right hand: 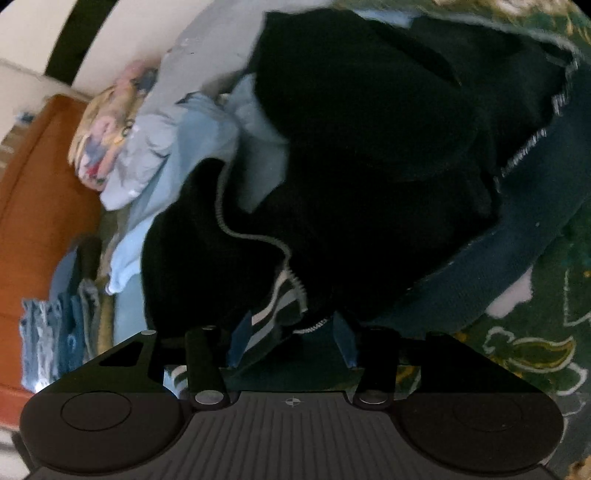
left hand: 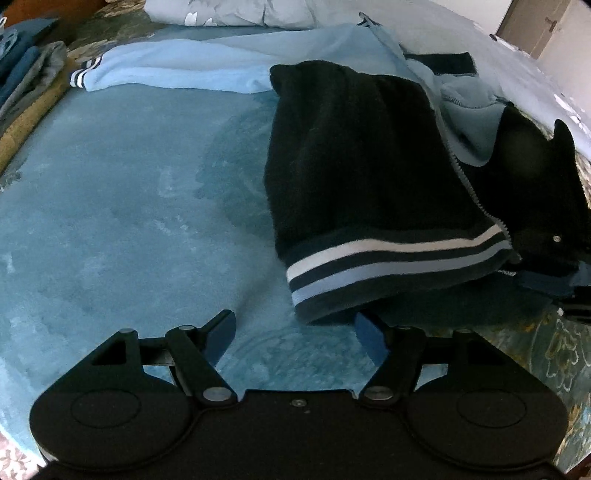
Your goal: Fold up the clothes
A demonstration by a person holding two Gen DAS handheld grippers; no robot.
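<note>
A dark navy zip jacket (left hand: 354, 155) with light blue sleeves (left hand: 192, 62) lies on a blue plush blanket (left hand: 110, 206). Its striped hem (left hand: 391, 258) faces me. My left gripper (left hand: 295, 332) hovers open just in front of the hem's left corner. The right fingertip (left hand: 369, 338) is tucked under that corner and nothing is pinched. In the right wrist view my right gripper (right hand: 291, 343) is shut on the jacket's striped hem (right hand: 266, 321) beside the zipper's end (right hand: 299, 291). Dark fabric (right hand: 369, 166) bunches up in front of it and hides the rest of the jacket.
Folded clothes are stacked at the blanket's left edge (left hand: 26, 74) (right hand: 62, 325). Pale bedding (left hand: 229, 11) lies beyond the jacket. A green flowered bedspread (right hand: 535, 350) shows under the blanket, an orange-brown headboard (right hand: 37, 184) behind. A door (left hand: 535, 26) stands far right.
</note>
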